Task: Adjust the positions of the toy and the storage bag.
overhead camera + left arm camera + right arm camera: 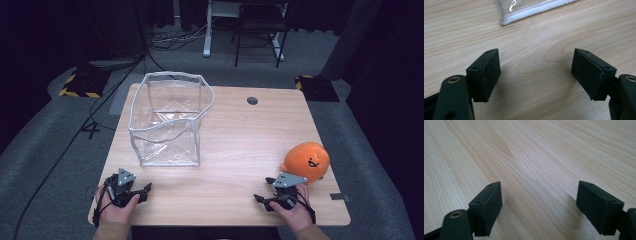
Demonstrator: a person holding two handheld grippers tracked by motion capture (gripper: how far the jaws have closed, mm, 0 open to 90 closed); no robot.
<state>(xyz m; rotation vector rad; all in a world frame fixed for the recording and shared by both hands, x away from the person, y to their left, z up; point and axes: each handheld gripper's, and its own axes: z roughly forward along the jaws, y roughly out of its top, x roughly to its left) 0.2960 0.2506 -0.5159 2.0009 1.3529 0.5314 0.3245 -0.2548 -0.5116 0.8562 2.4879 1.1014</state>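
Black jaws of both grippers stand spread wide with bare wood between them, nothing pinched. Left gripper (142, 190) lies at the near left edge of the wooden table (235, 150), held in the person's left hand (117, 207), its tips pointing toward the table's middle. Right gripper (265, 192) lies at the near right edge, held in the right hand (295, 212). Just beyond the right gripper, toward the right edge, sits an orange plush toy (306, 161), close to the gripper's grey plate; contact cannot be judged. Farther back on the left half stands a clear plastic bag (170, 120) with white trim, open at the top. Its bottom corner (524, 11) appears ahead of the left gripper's jaws, apart from them.
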